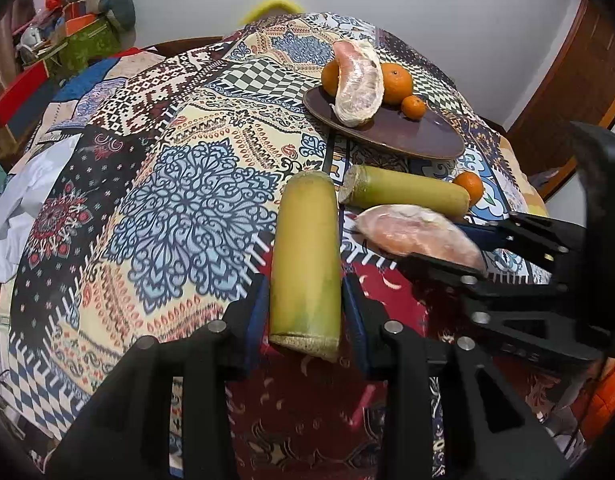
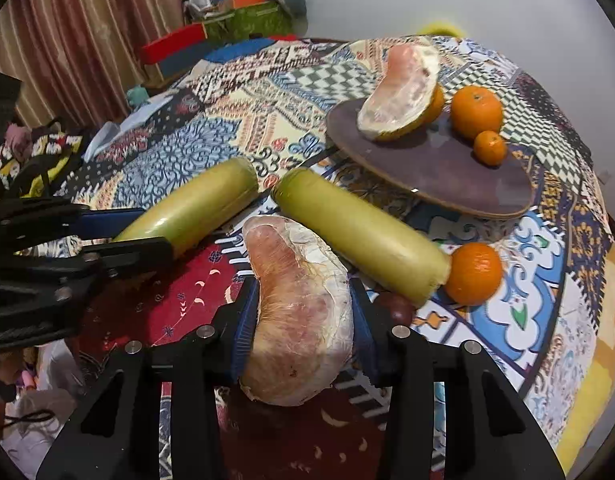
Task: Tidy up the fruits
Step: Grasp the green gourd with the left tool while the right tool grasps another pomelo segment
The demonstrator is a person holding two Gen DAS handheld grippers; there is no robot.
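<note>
My left gripper is shut on a yellow-green sugarcane piece and holds it above the patterned tablecloth; it also shows in the right wrist view. My right gripper is shut on a peeled pink pomelo segment, seen in the left wrist view too. A second sugarcane piece lies on the cloth beside a loose orange. A dark oval plate holds another pomelo segment, a large orange and a small orange.
A small dark round fruit lies by my right gripper's finger. Boxes and clutter stand beyond the table's far left edge. A white wall is behind the table, a striped curtain at left.
</note>
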